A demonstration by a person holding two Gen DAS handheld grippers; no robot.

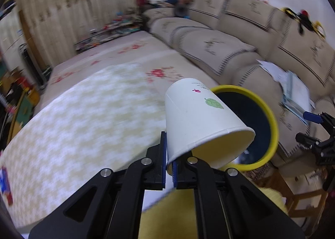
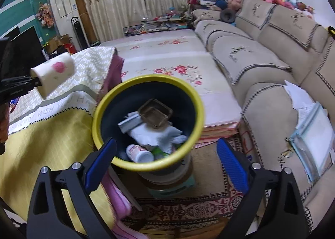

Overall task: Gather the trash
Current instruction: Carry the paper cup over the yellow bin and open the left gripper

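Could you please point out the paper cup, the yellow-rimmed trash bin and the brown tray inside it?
paper cup point(image 1: 194, 121): left wrist view, on its white side wall.
yellow-rimmed trash bin point(image 2: 96, 113): right wrist view, on the left of its rim.
brown tray point(image 2: 156, 114): right wrist view, on its inner base.

The desk point(image 2: 41, 134) is draped in a yellow cloth point(image 2: 52, 144) overlaid with a white zigzag-patterned cloth point(image 1: 83, 117). Just beside its edge, a yellow-rimmed bin point(image 2: 96, 117) stands on a stool point(image 2: 173, 186) resting on the patterned red rug point(image 2: 188, 207).
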